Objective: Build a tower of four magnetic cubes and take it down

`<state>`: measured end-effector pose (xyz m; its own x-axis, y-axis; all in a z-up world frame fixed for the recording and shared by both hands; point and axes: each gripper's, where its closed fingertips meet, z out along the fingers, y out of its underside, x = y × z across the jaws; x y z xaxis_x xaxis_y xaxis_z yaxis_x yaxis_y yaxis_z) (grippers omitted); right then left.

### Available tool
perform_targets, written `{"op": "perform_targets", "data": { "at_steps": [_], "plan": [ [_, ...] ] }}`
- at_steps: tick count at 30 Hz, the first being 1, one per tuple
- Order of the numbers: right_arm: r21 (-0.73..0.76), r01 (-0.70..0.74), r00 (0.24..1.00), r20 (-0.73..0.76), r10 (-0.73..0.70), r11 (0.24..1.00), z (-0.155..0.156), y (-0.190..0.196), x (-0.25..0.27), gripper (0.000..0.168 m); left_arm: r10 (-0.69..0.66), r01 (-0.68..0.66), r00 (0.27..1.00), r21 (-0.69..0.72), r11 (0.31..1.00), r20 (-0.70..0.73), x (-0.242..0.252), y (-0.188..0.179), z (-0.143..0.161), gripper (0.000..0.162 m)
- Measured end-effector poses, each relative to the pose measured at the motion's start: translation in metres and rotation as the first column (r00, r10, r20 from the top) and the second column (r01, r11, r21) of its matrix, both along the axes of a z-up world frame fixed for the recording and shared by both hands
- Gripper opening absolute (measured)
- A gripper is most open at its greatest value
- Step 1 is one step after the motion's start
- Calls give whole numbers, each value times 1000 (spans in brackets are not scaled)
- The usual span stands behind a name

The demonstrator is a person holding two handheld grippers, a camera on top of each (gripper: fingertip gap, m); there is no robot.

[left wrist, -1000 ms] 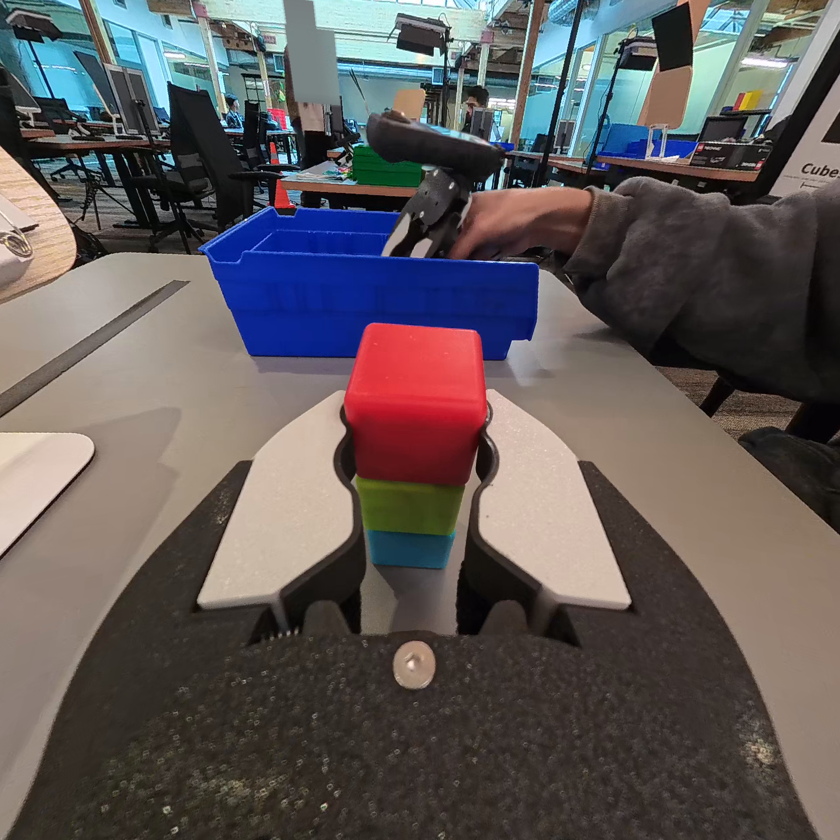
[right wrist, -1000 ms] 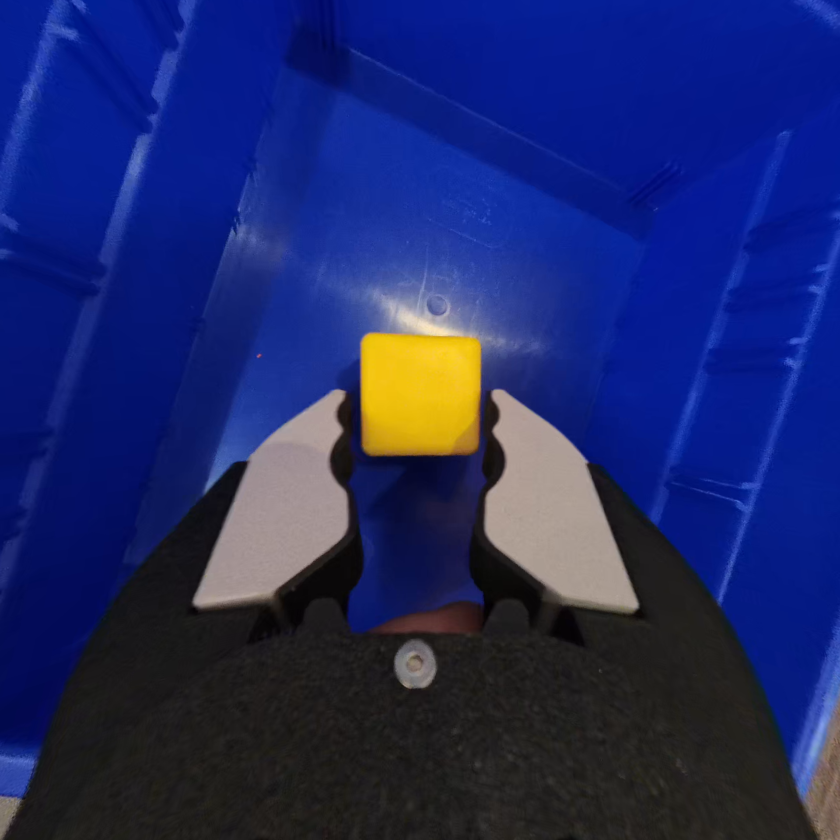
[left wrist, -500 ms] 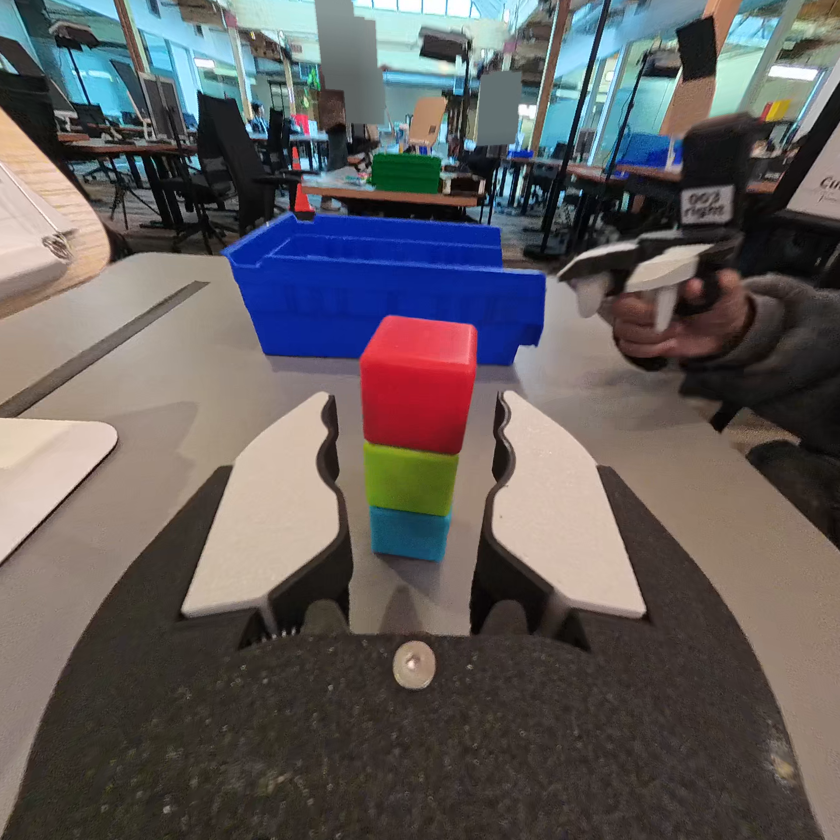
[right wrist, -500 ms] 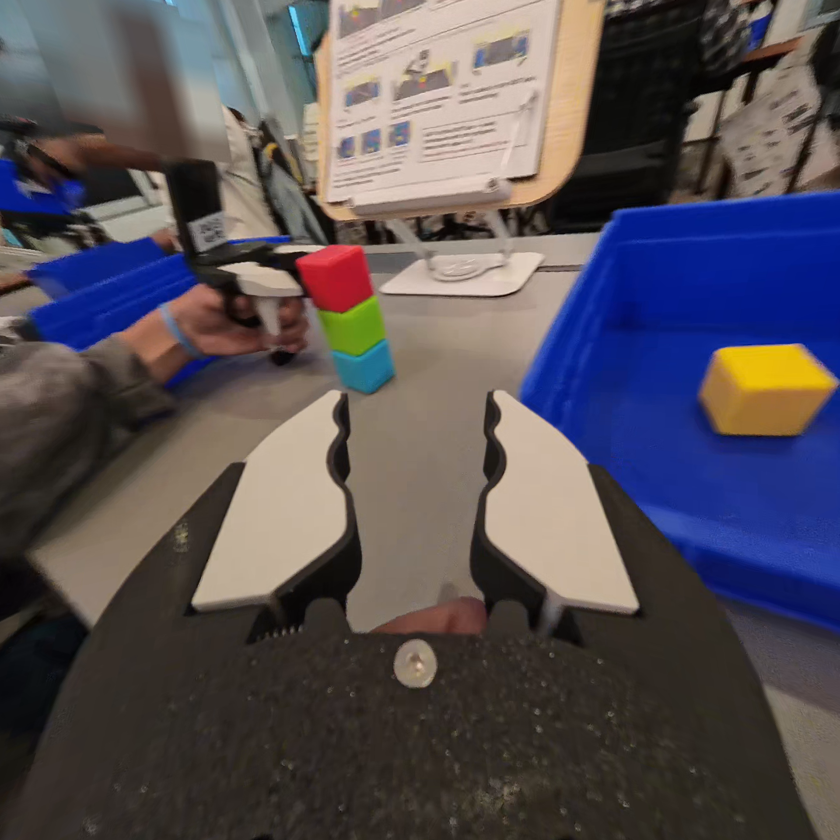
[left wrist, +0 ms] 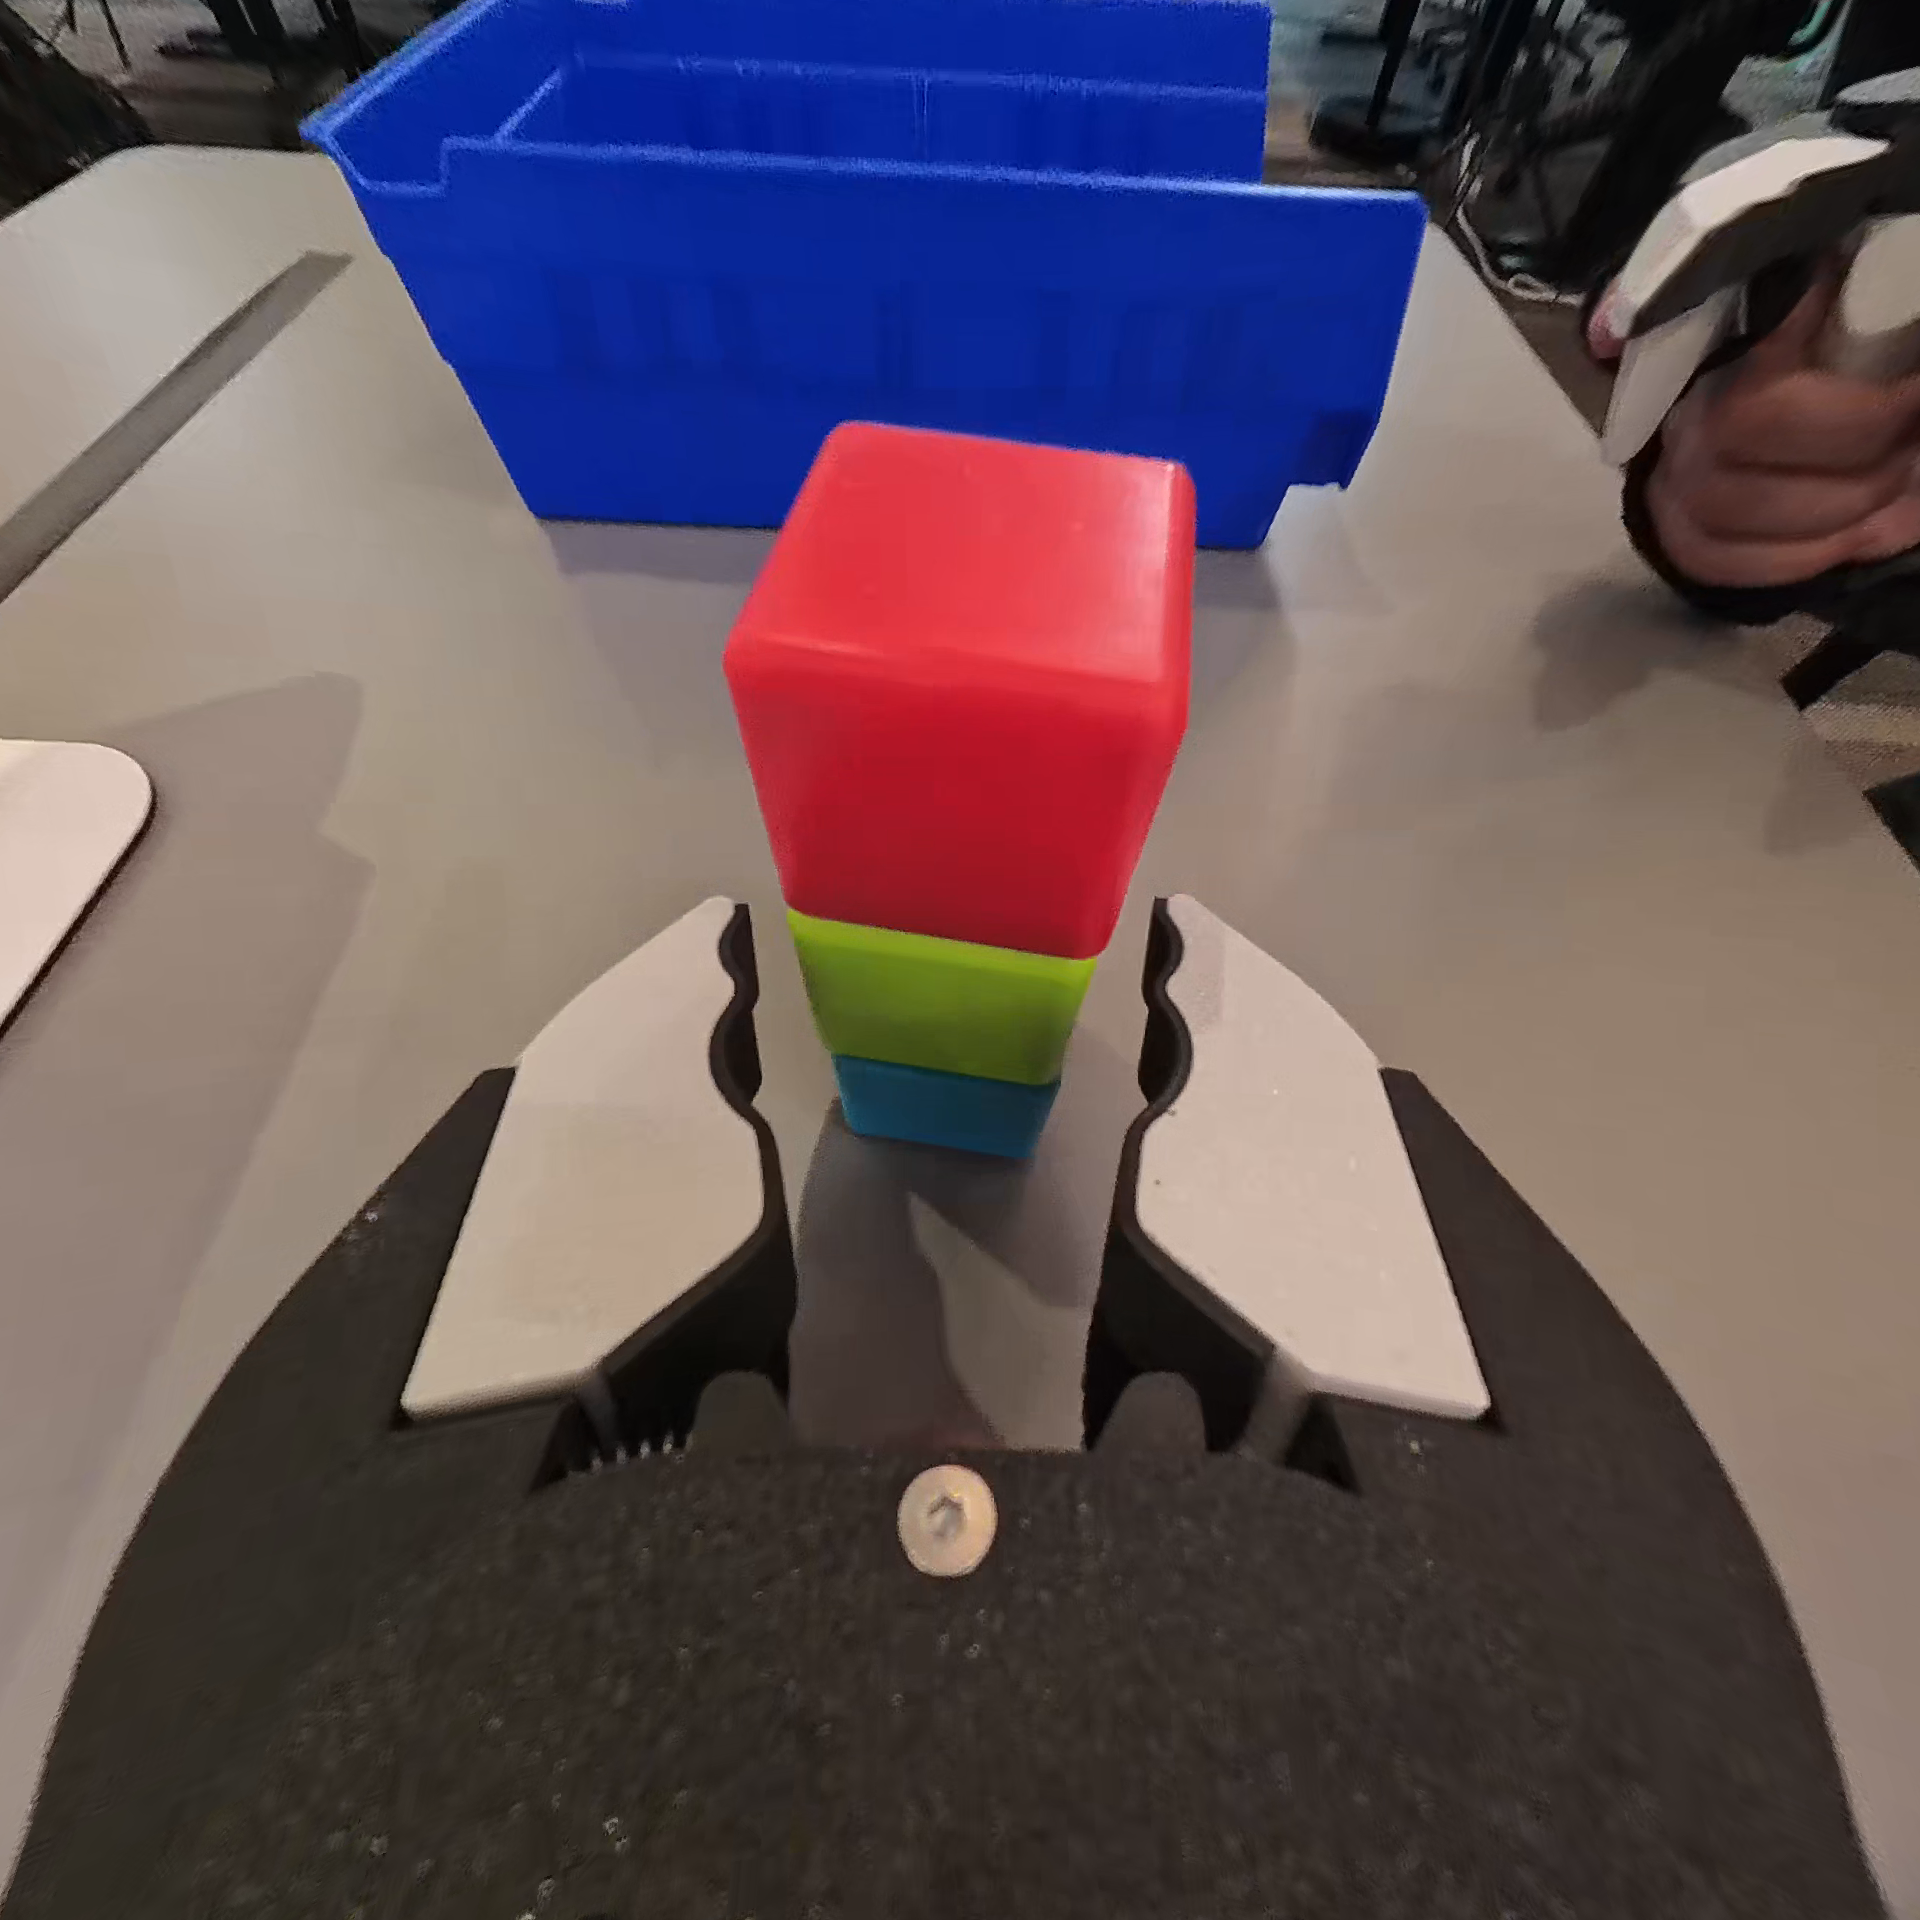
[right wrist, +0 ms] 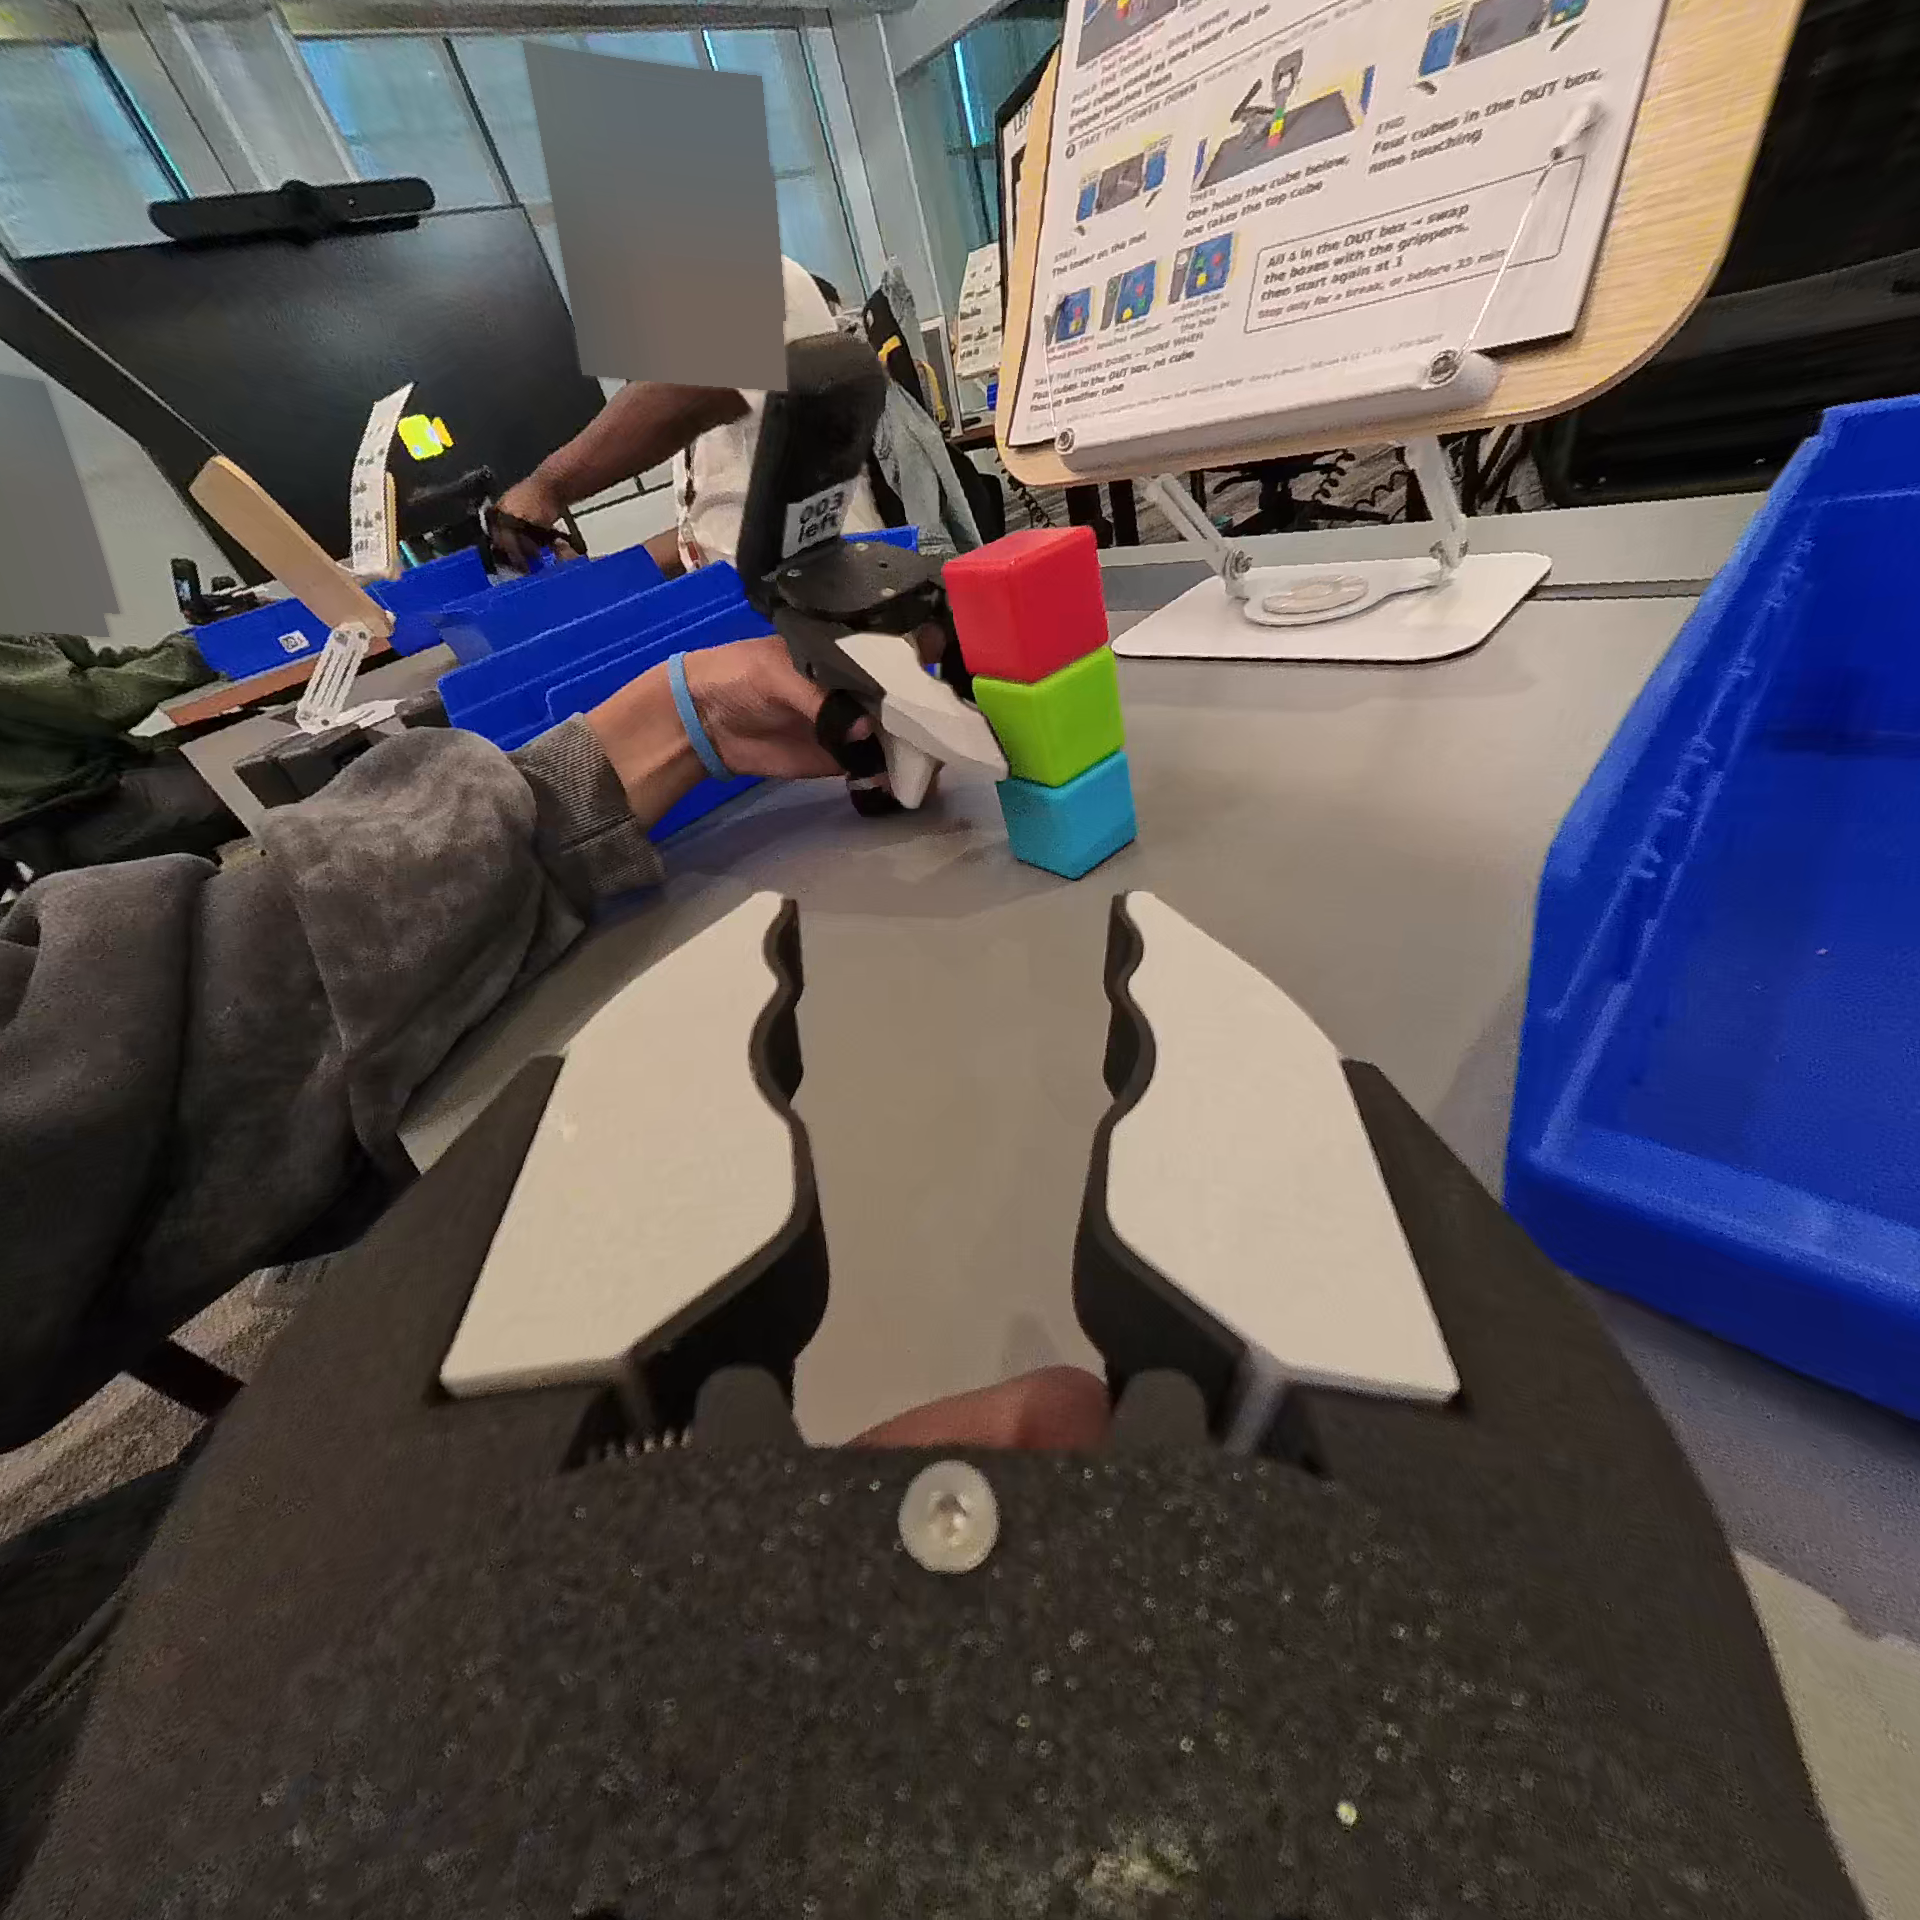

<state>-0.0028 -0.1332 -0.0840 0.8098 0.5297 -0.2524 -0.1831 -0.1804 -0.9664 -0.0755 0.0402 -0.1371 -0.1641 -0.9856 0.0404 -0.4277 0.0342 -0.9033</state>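
At table centre, the left gripper (left wrist: 945,1013) is straddling the green cube (left wrist: 940,1003), jaws apart; take-down appears underway. At three o'clock, the empty, open right gripper (right wrist: 951,1003) is likely taking the red cube (left wrist: 961,675) next.

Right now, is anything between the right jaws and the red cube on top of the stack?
Nothing visible: bare table lies between the open right gripper and the red cube. The left gripper sits at the stack's far side.
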Motion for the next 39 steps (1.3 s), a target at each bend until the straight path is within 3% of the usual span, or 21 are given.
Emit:
{"op": "perform_targets", "data": {
  "at_steps": [5,11,17,25,31,39],
  "plan": [
    [-35,-33,999,6,33,999,-10,2,-9,56,-1,0,999,-11,1000,-41,2,0,-6,52],
    [-46,-38,999,-9,38,998,-4,20,-16,55,-11,11,999,1,1000,-42,2,-2,-7,51],
    [4,-133,982,133,131,991,2,82,-47,61,-54,55,998,21,998,-40,-2,-9,-7,50],
    [51,-280,945,188,266,959,-8,162,-83,64,-75,76,996,23,997,-41,-11,-12,-7,50],
    [46,-381,909,204,364,923,-7,175,-98,49,-71,71,997,10,997,-42,-10,-11,-7,50],
    [57,-391,907,193,374,919,-5,175,-100,48,-80,80,996,7,997,-44,-10,-12,-7,50]
  ]
}}
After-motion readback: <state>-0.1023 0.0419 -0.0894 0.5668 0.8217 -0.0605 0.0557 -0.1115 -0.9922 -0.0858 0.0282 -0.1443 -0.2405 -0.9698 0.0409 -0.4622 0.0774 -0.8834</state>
